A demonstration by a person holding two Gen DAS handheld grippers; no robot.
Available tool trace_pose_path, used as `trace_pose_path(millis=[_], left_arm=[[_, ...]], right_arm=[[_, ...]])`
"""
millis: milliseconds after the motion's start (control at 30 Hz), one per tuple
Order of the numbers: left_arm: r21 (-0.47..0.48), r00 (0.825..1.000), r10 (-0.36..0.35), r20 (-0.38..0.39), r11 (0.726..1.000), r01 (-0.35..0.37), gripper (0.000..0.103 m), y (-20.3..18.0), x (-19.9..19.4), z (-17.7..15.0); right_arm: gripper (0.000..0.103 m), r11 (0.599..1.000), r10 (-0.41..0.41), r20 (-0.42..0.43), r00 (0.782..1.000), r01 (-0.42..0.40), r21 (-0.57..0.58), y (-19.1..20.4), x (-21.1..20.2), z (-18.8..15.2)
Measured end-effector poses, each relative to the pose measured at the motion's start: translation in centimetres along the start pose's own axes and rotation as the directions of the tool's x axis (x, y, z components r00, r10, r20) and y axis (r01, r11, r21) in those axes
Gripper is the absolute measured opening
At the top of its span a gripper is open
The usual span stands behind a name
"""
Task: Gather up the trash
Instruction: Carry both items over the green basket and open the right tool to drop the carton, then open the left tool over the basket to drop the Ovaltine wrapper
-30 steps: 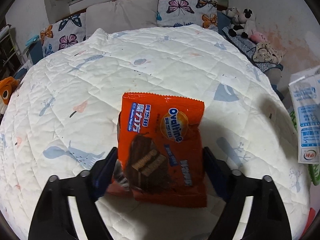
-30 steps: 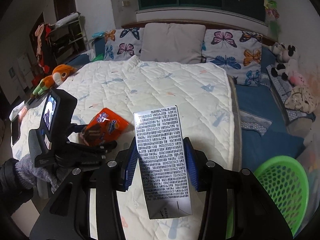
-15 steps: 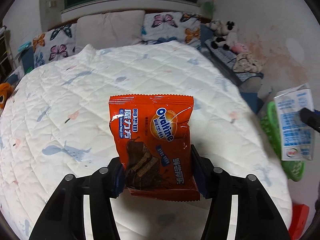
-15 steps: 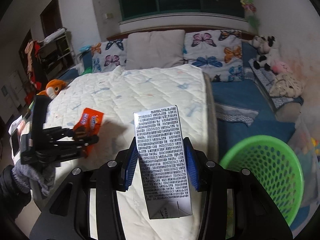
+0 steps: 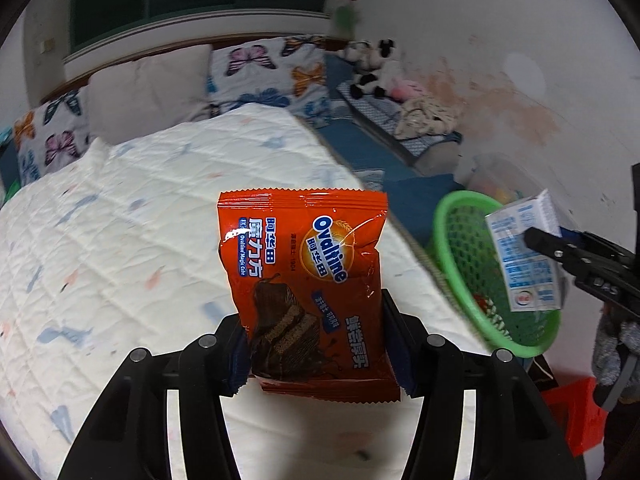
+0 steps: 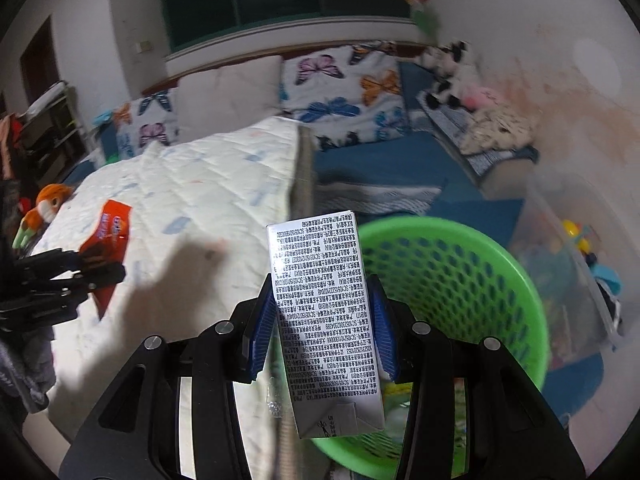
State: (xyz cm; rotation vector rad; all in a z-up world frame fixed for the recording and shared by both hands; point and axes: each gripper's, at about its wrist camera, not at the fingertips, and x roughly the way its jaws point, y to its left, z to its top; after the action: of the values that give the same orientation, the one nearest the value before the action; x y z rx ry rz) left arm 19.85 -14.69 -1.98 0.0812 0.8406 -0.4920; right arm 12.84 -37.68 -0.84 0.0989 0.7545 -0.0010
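Observation:
My left gripper (image 5: 314, 344) is shut on an orange Ovaltine snack wrapper (image 5: 308, 280) and holds it above the bed's right part. My right gripper (image 6: 324, 320) is shut on a white milk carton (image 6: 324, 312) with black print, held at the near left rim of the green mesh basket (image 6: 460, 280). In the left wrist view the carton (image 5: 524, 256) and the right gripper (image 5: 560, 252) hang over the basket (image 5: 464, 248). In the right wrist view the left gripper (image 6: 100, 272) and wrapper (image 6: 110, 236) show at the left over the bed.
A white quilted bed (image 5: 120, 240) fills the left. Butterfly pillows (image 6: 332, 84) lie at the headboard. A blue mattress (image 6: 380, 164) with plush toys (image 6: 452, 76) lies beside the bed. A clear storage box (image 6: 568, 276) stands right of the basket. A red object (image 5: 584, 416) sits on the floor.
Both grippers have swung right, toward the basket. The milk carton now hangs at the basket's rim, and the wrapper has moved toward the bed's right edge. Both grips are unchanged.

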Motion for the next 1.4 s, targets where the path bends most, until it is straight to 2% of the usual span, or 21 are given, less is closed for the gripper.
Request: trace_pose_path(millis=[233,367,867,933,1033,1400], left_arm=[[0.063,0.998,-0.062,-0.009,0.996,0.062,0.054,-4.6,1.0,1.0],[0.099,0.996,-0.088,-0.019,0.991,0.090,0.054,-7.0,1.6,1.4],[0.161,0.984,-0.162,-0.074,0.972,0.172,0.055,-13.0,4.4,1.6],[0.170,0.983,-0.165,-0.077,0.970,0.176,0.056,-13.6,4.8,1.5],[0.176,0.981,-0.174,-0.088,0.966,0.187,0.058,-14.5,5.4,1.4],[0.186,0.975,-0.198,-0.099,0.959,0.214,0.079,-16.2,6.4,0.9]], right_arm=[[0.046,0.994,-0.062,-0.040,0.997,0.065,0.088,-4.5,0.6,-1.9],[0.052,0.988,-0.073,-0.053,0.996,0.080,0.135,-6.2,0.5,-2.7],[0.063,0.979,-0.078,-0.018,0.997,0.080,0.189,-7.9,-2.6,-4.4],[0.068,0.977,-0.081,-0.009,0.997,0.081,0.197,-8.0,-3.2,-4.7],[0.069,0.976,-0.078,-0.001,0.997,0.077,0.202,-7.9,-4.0,-5.2],[0.079,0.972,-0.073,0.006,0.997,0.070,0.224,-7.6,-5.1,-6.9]])
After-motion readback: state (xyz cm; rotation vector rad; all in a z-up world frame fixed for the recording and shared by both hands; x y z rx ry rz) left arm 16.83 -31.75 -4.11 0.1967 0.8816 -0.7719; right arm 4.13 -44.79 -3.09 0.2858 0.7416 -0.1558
